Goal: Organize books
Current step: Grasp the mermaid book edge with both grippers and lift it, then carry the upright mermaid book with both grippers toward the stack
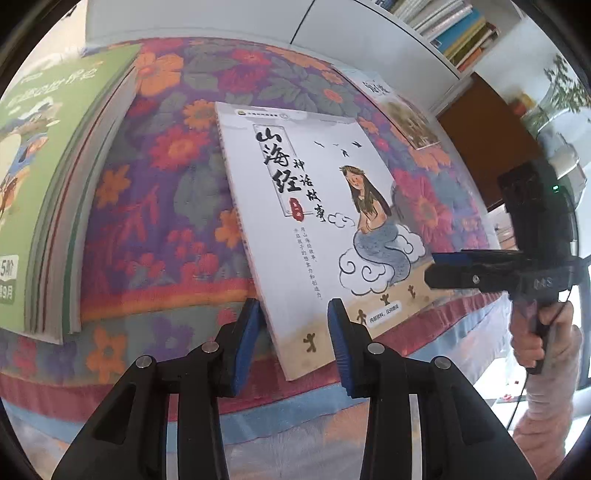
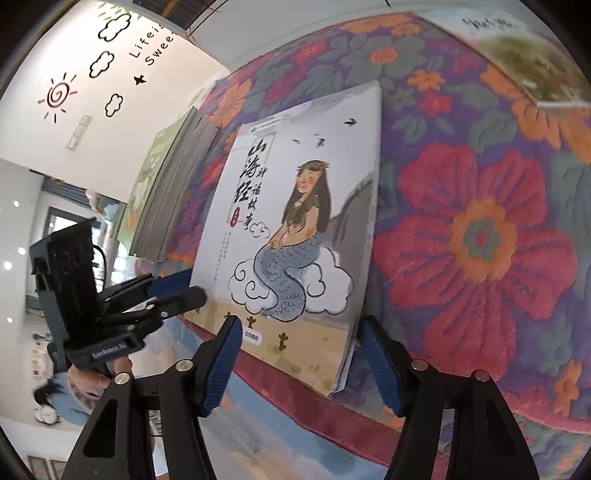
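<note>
Subject: white storybook with mermaid cover [image 1: 314,206], lying flat on the floral blanket [image 1: 159,206], centre of both views.

Left gripper [image 1: 295,343]: in its own view the blue pads [image 1: 247,343] stand either side of the book's lower left corner, spine side. In the right wrist view the same gripper [image 2: 184,291] reaches in from the lower left with its fingers drawn close together at that edge. Judged clenched on the book's edge, though the contact itself is not plainly shown.

Right gripper [image 2: 295,365]: jaws part open, straddling the book's bottom edge near the lower right corner, page side. No pad is seen pressing; judged released. In the left wrist view it [image 1: 443,269] comes in from the right edge, level with the cover's lower right.

Critical relation: the book's long axis runs away from both grippers, toward the top of each frame; both stand at its near short edge, left one closest.

Surroundings: green book stack [image 1: 55,192] at far left, well apart; a further picture book [image 1: 402,107] at upper right; bookshelf [image 1: 450,29] beyond. Open blanket lies on either side.
</note>
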A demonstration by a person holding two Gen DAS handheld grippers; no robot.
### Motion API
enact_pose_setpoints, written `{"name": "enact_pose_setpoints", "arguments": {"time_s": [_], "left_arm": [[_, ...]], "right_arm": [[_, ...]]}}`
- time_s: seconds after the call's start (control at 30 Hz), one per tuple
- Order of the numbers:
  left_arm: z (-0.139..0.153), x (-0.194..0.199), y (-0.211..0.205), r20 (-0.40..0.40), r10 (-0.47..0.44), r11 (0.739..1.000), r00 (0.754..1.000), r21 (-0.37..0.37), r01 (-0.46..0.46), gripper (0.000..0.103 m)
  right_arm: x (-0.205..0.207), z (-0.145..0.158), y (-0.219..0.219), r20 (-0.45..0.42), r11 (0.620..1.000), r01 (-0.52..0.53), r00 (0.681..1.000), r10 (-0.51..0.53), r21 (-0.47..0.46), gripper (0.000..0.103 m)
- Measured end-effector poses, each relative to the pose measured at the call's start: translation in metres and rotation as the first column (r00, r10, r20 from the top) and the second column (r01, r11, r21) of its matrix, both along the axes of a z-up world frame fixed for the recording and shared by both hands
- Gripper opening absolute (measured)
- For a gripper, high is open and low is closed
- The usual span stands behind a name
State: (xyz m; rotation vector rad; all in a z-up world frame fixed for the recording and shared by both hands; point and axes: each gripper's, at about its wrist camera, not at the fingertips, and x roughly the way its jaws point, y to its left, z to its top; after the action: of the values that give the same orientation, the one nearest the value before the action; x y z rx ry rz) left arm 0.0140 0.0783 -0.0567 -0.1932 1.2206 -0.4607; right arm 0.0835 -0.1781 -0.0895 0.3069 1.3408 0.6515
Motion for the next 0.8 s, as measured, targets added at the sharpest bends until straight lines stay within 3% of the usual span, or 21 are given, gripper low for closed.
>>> {"name": "enact_pose_setpoints", "arguments": {"time_s": [0.3,0.53,0.57,0.67,0.7,0.8], "left_arm": [[-0.009,0.023,-0.003,-0.008,-0.006,0.999,1.0,-0.033,0.006,0.034],[-0.012,0.033,0.009,-0.004,-0.013,0.996,1.0,-0.09,0.012,0.033],[-0.012,0.035,0.009,-0.003,-0.013,0.996,1.0,-0.09,0.013,0.033],[-0.012,0.039,0.007,0.004,-0.024,0.996,1.0,-0.085,0.025,0.032],[-0.012,0.04,0.007,0.014,-0.031,0.997,0.999,-0.072,0.032,0.031],[-0.013,0.044,0.008,0.021,-0.041,0.996,0.999,-0.075,0.043,0.029]], "right_arm": [[0.031,-0.015,-0.027,-0.088,0.983,0.059,0.995,-0.044,0.172,0.056],[0.039,-0.009,-0.019,-0.076,0.981,0.023,0.997,-0.008,0.194,0.053],[0.04,-0.008,-0.02,-0.072,0.983,0.02,0.997,-0.007,0.184,0.051],[0.047,-0.012,-0.021,-0.061,0.989,0.002,0.998,0.007,0.147,0.029],[0.048,-0.014,-0.024,-0.063,0.991,0.003,0.998,0.005,0.132,0.015],[0.047,-0.024,-0.042,-0.104,0.976,0.023,0.995,0.0,0.214,0.013]]}}
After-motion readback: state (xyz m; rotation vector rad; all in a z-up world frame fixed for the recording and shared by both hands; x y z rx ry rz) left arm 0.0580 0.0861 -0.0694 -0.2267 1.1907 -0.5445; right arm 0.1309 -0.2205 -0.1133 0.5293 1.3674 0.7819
